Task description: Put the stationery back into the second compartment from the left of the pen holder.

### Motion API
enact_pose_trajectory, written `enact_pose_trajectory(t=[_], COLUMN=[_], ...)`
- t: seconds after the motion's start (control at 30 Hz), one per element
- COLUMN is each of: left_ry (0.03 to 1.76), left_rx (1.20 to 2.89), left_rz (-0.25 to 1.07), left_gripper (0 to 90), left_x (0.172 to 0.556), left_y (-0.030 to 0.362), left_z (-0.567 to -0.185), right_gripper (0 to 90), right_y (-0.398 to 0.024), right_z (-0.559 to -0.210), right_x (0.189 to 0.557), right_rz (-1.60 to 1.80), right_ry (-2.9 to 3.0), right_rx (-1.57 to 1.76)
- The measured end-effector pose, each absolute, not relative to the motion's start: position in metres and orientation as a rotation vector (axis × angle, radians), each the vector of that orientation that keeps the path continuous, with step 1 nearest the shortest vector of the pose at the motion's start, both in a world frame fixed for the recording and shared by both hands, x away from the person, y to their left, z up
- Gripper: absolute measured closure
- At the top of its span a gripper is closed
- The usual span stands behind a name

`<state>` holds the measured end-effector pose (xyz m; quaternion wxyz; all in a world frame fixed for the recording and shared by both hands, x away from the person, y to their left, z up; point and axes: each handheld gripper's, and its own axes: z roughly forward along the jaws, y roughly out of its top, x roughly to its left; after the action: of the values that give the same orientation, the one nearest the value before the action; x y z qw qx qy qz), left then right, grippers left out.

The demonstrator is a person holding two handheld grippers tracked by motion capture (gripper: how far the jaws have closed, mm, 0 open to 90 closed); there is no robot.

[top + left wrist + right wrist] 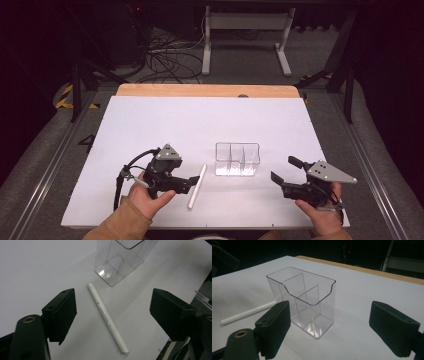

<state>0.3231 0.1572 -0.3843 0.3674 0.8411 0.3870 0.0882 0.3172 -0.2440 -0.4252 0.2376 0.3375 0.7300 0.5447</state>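
A white pen (196, 186) lies on the white board (150, 120), left of a clear plastic organizer (237, 159) that stands upright with dividers inside. My left gripper (182, 176) hovers just left of the pen, open. In the left gripper view the pen (107, 318) lies between the wide-apart jaws of my left gripper (113, 307), with the organizer (120, 262) beyond it. My right gripper (285, 169) is open to the right of the organizer and apart from it. In the right gripper view my right gripper (332, 312) faces the organizer (304, 302), and the pen (249, 312) shows behind its left jaw.
The board sits on a wooden table whose edge (207, 90) shows at the back. Beyond it on the floor stand a white desk frame (245, 40) and tangled cables (165, 55). Metal rails (50, 160) run along both sides.
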Motion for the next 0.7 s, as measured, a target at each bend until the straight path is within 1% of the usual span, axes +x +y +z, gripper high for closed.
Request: enact_pose_trajectory(t=[0.17, 0.33, 0.4, 0.47, 0.63, 0.7], left_ry=[1.039, 1.082, 1.089, 1.096, 1.124, 1.141], left_rx=[2.267, 2.369, 2.382, 2.386, 2.350, 2.353], left_rz=[0.203, 0.188, 0.185, 0.153, 0.016, 0.021], left_gripper=[24.8, 29.8, 30.1, 30.1, 31.2, 32.4], left_x=[0.330, 0.334, 0.336, 0.338, 0.346, 0.348], left_y=[0.149, 0.143, 0.141, 0.139, 0.140, 0.140], left_z=[-0.384, -0.387, -0.389, -0.390, -0.391, -0.391], right_gripper=[19.4, 20.0, 20.1, 20.1, 20.1, 20.1], right_y=[-0.244, -0.243, -0.243, -0.243, -0.242, -0.241], right_z=[-0.425, -0.426, -0.426, -0.426, -0.426, -0.425], right_x=[0.317, 0.317, 0.317, 0.317, 0.317, 0.317], right_rz=[1.513, 1.514, 1.514, 1.516, 1.523, 1.525], right_ry=[2.017, 2.033, 2.035, 2.033, 2.038, 2.043], right_rx=[0.923, 0.928, 0.926, 0.923, 0.908, 0.903])
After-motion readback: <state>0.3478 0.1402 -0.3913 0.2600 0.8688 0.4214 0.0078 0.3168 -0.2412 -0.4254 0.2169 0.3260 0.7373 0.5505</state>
